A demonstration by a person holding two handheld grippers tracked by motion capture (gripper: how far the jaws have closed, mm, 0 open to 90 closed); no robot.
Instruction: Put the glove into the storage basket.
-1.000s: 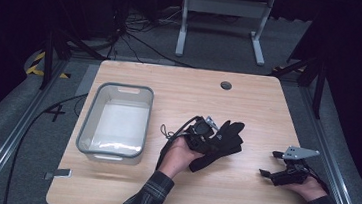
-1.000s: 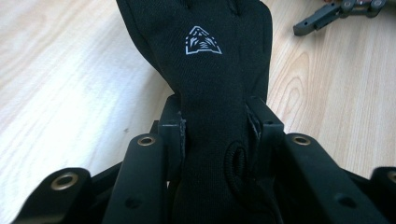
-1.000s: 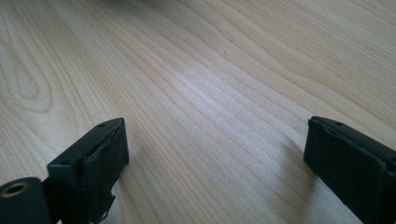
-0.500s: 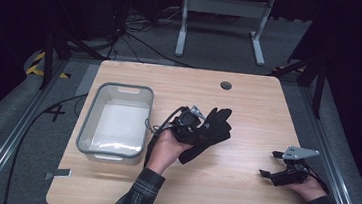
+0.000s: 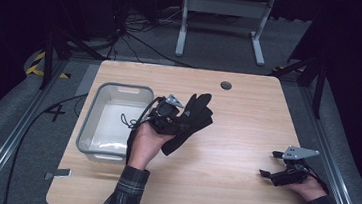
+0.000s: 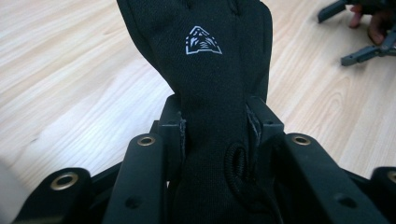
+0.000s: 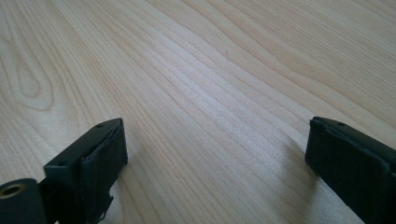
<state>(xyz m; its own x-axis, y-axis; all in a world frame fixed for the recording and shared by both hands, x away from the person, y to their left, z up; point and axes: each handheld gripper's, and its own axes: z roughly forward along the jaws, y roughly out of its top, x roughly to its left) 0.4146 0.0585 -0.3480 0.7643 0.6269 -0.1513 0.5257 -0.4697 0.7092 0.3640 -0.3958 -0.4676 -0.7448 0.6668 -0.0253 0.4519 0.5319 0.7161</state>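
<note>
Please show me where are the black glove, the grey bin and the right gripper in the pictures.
black glove (image 6: 204, 42): left gripper view, on the white logo on its back.
grey bin (image 5: 89, 123): high view, on its left wall.
right gripper (image 5: 272, 165): high view, midway between its open fingertips, low over the table.

We look down from above the table (image 5: 247, 118), our left gripper camera close on a glove (image 6: 210, 70), right camera skimming bare wood.

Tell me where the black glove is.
In the high view the black glove sits left of the table's centre, clamped in the left claw, just right of the grey bin.
</note>
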